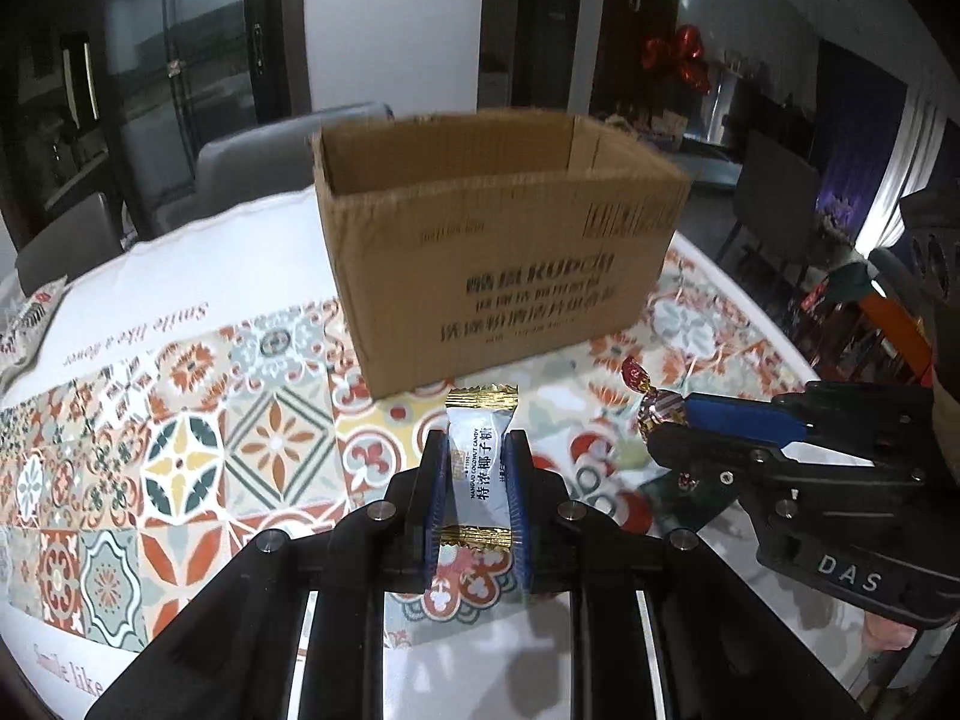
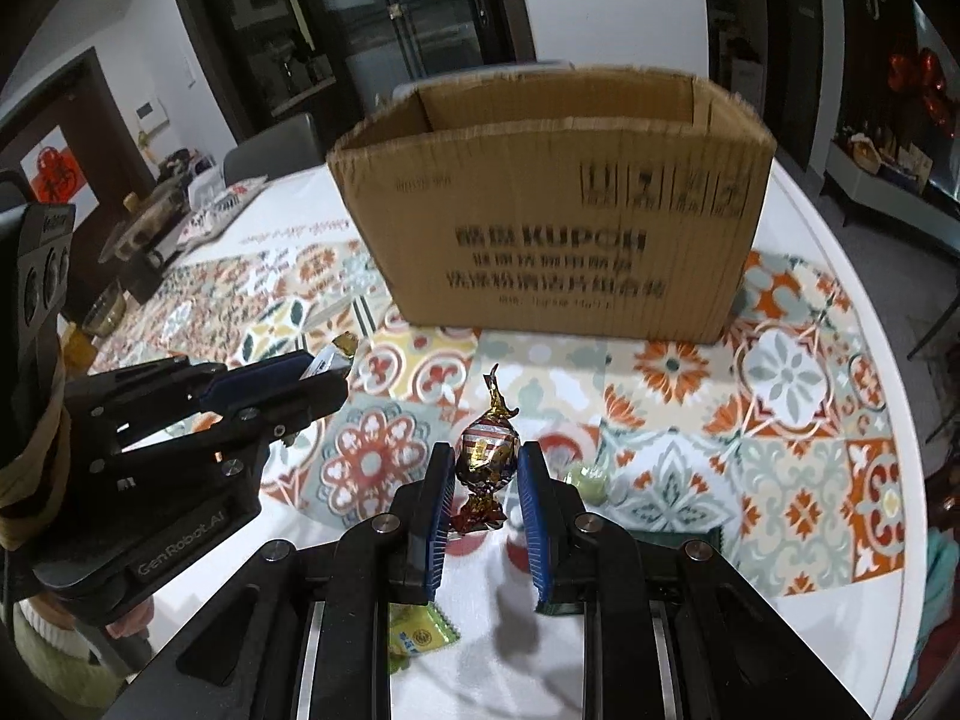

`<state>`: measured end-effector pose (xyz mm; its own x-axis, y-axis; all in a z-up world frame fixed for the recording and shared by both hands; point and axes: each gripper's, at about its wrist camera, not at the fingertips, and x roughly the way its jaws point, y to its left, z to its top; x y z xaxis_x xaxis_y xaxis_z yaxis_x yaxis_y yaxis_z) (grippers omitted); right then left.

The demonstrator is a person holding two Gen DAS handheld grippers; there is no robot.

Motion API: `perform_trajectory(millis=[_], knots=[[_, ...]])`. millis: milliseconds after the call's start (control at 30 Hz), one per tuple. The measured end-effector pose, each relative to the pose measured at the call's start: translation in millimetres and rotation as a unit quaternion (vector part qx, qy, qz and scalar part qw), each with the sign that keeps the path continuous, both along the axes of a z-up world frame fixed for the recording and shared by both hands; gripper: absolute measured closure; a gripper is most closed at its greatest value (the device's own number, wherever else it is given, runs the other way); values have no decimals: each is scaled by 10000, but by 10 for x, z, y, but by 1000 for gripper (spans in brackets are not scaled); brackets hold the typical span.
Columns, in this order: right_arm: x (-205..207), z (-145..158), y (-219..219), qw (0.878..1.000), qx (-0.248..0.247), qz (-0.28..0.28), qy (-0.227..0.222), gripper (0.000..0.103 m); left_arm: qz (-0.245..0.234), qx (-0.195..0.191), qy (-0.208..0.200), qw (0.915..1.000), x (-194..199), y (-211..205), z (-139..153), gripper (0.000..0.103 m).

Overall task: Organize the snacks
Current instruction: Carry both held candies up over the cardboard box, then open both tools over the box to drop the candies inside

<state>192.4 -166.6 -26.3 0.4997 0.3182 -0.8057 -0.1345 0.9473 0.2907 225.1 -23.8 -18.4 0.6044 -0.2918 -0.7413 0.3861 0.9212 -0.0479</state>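
An open cardboard box [image 1: 498, 252] stands upright on the patterned tablecloth; it also shows in the right wrist view [image 2: 558, 222]. My left gripper [image 1: 478, 456] is shut on a white coconut candy with gold ends [image 1: 478, 462], held above the table in front of the box. My right gripper [image 2: 485, 462] is shut on a red and gold twist-wrapped candy [image 2: 487, 456], also in front of the box. The right gripper with its candy [image 1: 657, 405] shows at the right of the left wrist view. The left gripper [image 2: 312, 375] shows at the left of the right wrist view.
A green wrapped candy [image 2: 420, 636] and a pale green sweet [image 2: 591, 474] lie on the cloth under my right gripper. A snack packet [image 1: 30, 324] lies at the table's far left edge. Grey chairs [image 1: 252, 162] stand behind the table. Dishes [image 2: 138, 234] crowd the far left.
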Motion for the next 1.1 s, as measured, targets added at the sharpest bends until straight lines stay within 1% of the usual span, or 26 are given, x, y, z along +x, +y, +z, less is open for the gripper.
perform_trajectory(millis=[100, 233, 500, 800, 933, 1100], knots=[[24, 154, -50, 9998, 10, -45, -189, 80, -39, -103, -148, 9998, -8, -14, 181, 83], [54, 348, -107, 9991, 19, -87, -421, 80, -61, -148, -376, 9992, -28, -51, 376, 83], [150, 698, -193, 9964, 6, -78, -845, 80, -66, -262, -710, 9971, 25, -118, 738, 83], [375, 1017, -302, 9935, 143, -77, -1126, 80, 2, -241, -1105, 9936, 188, -190, 1095, 83], [499, 1113, -344, 9928, 130, -83, -1185, 80, 13, -244, -1146, 9931, 294, -213, 1187, 83], [690, 1186, -409, 9926, 84, -104, -1206, 80, 28, -268, -987, 9948, 493, -244, 1211, 83]])
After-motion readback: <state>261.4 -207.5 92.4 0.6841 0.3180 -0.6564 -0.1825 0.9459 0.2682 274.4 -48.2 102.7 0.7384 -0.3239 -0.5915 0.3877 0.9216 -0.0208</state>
